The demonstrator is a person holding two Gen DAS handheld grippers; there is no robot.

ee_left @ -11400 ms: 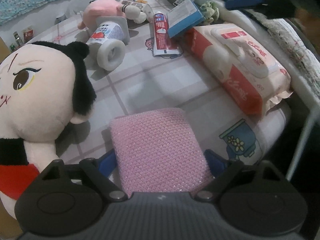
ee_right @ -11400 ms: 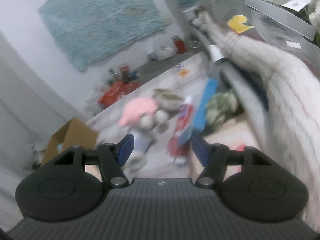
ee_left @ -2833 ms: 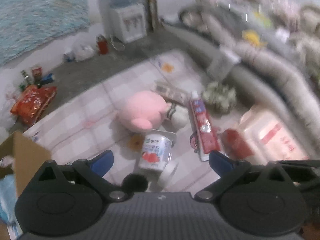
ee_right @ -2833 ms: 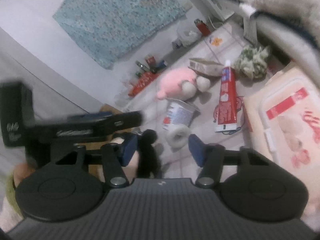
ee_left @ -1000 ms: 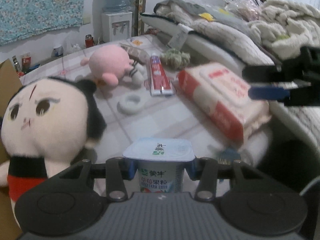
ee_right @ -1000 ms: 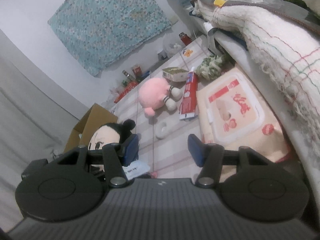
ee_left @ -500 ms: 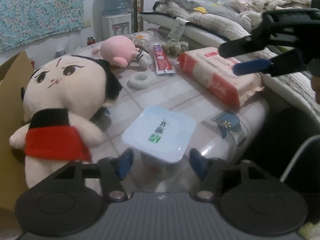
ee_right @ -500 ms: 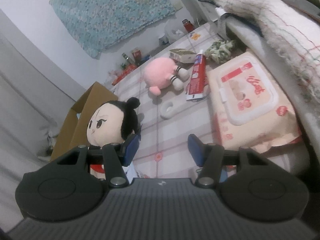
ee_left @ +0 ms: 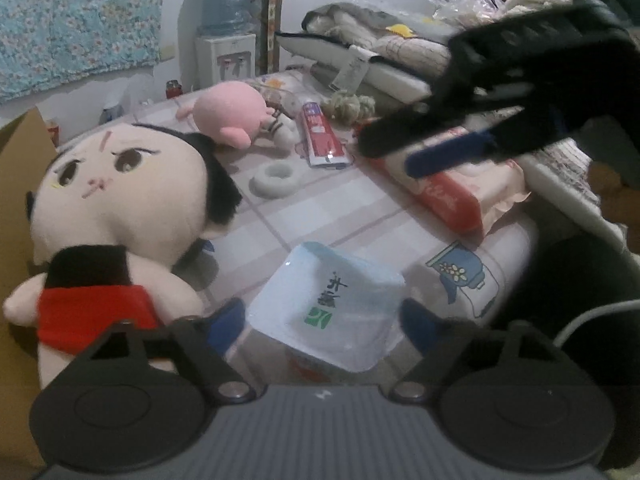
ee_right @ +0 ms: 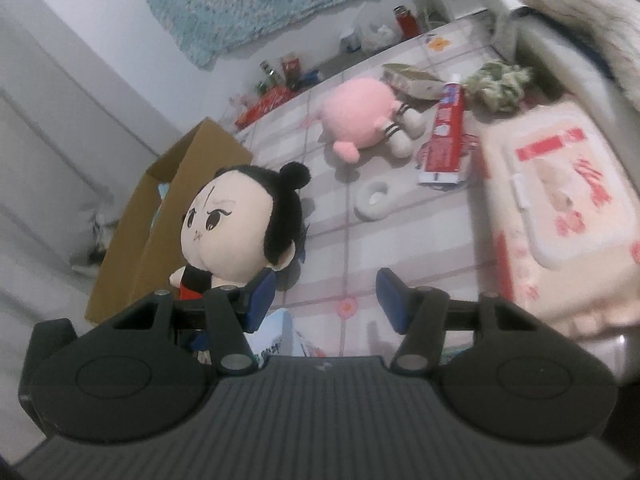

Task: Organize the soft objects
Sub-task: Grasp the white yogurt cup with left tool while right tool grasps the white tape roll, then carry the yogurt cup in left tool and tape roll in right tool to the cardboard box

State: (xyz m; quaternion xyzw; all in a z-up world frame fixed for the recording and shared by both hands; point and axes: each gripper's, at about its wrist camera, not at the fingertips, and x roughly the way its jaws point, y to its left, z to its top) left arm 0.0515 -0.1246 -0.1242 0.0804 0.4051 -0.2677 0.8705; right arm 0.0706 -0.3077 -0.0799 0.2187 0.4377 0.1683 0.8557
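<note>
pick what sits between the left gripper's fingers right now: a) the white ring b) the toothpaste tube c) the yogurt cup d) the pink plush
c: in the left wrist view the yogurt cup stands between the blue fingertips of the left gripper, whose jaws are opening and no longer press on it; the pink plush, toothpaste tube and white ring lie farther back on the tabletop.

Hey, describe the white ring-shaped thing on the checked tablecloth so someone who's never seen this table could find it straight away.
Start at the big black-haired plush doll in a red top beside the brown cardboard box. Beyond its head on the pink checked tablecloth lies the small white ring, between the doll and the red toothpaste tube. It is the only plain white, hollow-centred item there; the round pink plush toy behind it is far larger.
</note>
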